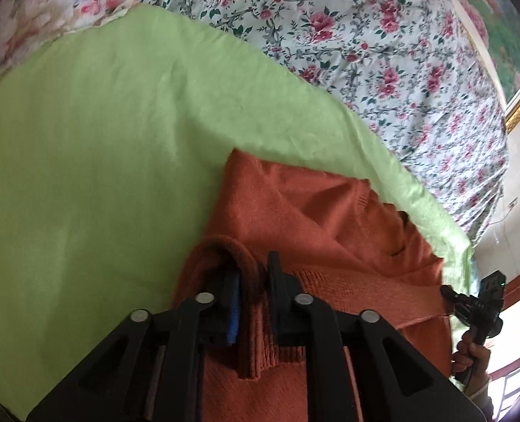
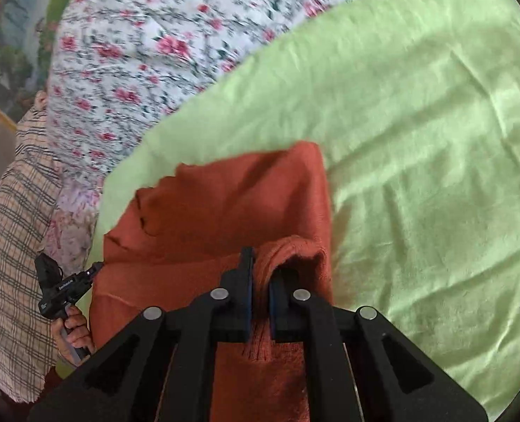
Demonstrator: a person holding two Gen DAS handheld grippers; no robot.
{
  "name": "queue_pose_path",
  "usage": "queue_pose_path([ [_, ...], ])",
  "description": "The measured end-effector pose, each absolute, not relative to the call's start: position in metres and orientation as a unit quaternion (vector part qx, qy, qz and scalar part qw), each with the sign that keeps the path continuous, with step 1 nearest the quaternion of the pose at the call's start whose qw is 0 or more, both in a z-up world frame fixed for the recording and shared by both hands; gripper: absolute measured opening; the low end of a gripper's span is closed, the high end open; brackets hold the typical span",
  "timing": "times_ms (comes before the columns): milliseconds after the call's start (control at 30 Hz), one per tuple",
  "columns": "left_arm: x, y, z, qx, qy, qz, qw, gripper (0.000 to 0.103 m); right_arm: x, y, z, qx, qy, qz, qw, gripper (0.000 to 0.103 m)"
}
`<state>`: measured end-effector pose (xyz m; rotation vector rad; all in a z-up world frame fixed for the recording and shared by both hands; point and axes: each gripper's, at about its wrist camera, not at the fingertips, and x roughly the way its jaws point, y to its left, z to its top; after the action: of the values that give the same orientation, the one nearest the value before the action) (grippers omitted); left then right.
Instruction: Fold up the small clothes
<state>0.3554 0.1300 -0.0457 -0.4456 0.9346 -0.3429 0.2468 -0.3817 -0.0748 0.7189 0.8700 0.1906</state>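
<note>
The rust-orange knitted garment [image 1: 295, 204] lies on a light green cloth [image 1: 102, 140] spread over a bed with a flowered sheet [image 1: 383, 52]. In the left wrist view it fills the lower middle and right of the frame, its far edge just short of the green cloth's border at right. The left tongs [image 1: 251, 281] are clenched on a ribbed fold of the garment (one finger partly buried under the knit). In the right wrist view the right tongs [image 2: 260, 277] grasp another ribbed fold of the garment [image 2: 225, 204] at lower centre. Bare green cloth lies open at left in the left view and at right in the right view. Each view catches the other tongs' handle at its edge, gripped by a hand [image 1: 470, 358]; blur softens the sheet in the right view, and a checked sleeve [image 2: 10, 246] is cut off at left.
</note>
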Motion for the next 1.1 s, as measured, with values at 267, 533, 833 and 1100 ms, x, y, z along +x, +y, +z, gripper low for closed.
queue_pose_path([
  [267, 0.269, 0.058, -0.05, -0.137, 0.476, -0.267, 0.827, 0.044, 0.184, -0.35, -0.035, 0.292, 0.359, 0.112, 0.88, 0.041],
  [533, 0.31, 0.023, -0.054, -0.07, 0.478, -0.243, 0.841, 0.043, 0.206, -0.257, -0.063, 0.096, 0.47, 0.176, 0.86, 0.039],
  [833, 0.4, 0.064, -0.028, -0.11, 0.427, -0.129, 0.888, 0.053, 0.269, -0.331, -0.057, 0.182, 0.424, 0.035, 0.886, 0.039],
  [1100, 0.336, 0.101, -0.033, -0.158, 0.426, -0.128, 0.881, 0.053, 0.226, -0.333, -0.049, 0.213, 0.407, 0.029, 0.888, 0.039],
])
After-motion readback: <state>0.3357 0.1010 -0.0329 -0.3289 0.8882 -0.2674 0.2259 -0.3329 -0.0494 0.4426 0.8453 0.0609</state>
